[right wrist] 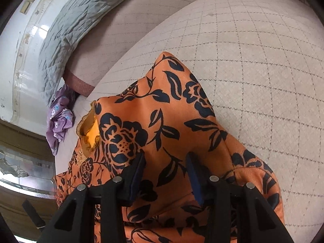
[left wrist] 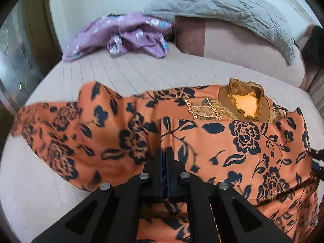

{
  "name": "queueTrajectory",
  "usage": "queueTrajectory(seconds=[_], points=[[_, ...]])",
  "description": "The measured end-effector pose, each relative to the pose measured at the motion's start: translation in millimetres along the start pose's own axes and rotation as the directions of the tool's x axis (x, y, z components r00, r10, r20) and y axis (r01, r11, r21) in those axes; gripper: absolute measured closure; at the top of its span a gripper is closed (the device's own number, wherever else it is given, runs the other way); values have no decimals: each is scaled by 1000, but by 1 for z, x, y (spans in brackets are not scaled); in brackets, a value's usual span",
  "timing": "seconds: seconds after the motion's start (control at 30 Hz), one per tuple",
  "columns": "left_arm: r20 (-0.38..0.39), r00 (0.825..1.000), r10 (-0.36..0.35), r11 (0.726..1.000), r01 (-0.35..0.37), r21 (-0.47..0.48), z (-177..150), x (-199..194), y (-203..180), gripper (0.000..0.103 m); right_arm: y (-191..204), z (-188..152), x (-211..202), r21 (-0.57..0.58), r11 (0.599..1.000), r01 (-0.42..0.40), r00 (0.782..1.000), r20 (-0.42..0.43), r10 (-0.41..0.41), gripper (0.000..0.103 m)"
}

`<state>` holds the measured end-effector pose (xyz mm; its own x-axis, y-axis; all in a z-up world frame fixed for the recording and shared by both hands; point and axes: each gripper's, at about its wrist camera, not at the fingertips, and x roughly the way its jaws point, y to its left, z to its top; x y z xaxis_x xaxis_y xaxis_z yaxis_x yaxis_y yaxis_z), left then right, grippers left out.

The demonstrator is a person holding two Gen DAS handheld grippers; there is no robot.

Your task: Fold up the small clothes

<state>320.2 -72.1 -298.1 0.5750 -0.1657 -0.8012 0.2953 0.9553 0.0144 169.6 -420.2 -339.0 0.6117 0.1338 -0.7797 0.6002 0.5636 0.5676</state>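
An orange top with a black flower print [left wrist: 232,141] lies spread on the bed, its brown ruffled collar [left wrist: 246,101] at the far side. My left gripper [left wrist: 165,151] is shut on a folded edge of the top near its middle. In the right wrist view the same orange top [right wrist: 162,111] lies under my right gripper [right wrist: 165,158], which is open with its fingers straddling a raised fold of the cloth. The collar [right wrist: 88,129] shows to the left there. The tip of the right gripper shows at the right edge of the left wrist view [left wrist: 319,160].
A crumpled purple flowered garment [left wrist: 125,36] lies at the far side of the bed, also in the right wrist view [right wrist: 59,119]. A grey quilted blanket [left wrist: 232,6] drapes over a pink bolster [left wrist: 243,48]. The pale checked bed cover [right wrist: 253,81] stretches to the right.
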Motion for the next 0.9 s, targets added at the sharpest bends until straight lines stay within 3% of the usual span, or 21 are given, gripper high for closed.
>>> queueTrajectory(seconds=[0.23, 0.4, 0.63, 0.7, 0.8, 0.9], points=[[-105, 992, -68, 997, 66, -28, -5, 22, 4, 98, 7, -3, 2, -35, 999, 38, 999, 17, -38, 55], [-86, 995, -46, 999, 44, -20, -9, 22, -2, 98, 9, -3, 3, -47, 998, 48, 999, 21, -47, 54], [25, 1000, 1, 998, 0, -66, -1, -15, 15, 100, 8, -1, 3, -40, 998, 47, 999, 22, -46, 54], [19, 999, 49, 997, -48, -64, -1, -18, 24, 100, 7, -1, 3, -32, 998, 45, 999, 23, -45, 54], [-56, 998, 17, 999, -20, -49, -4, -7, 31, 97, 9, -3, 2, -30, 998, 59, 998, 33, -58, 54], [-78, 995, 69, 996, -73, -54, -4, -9, 39, 97, 17, -7, -3, -44, 999, 31, 998, 53, -28, 53]])
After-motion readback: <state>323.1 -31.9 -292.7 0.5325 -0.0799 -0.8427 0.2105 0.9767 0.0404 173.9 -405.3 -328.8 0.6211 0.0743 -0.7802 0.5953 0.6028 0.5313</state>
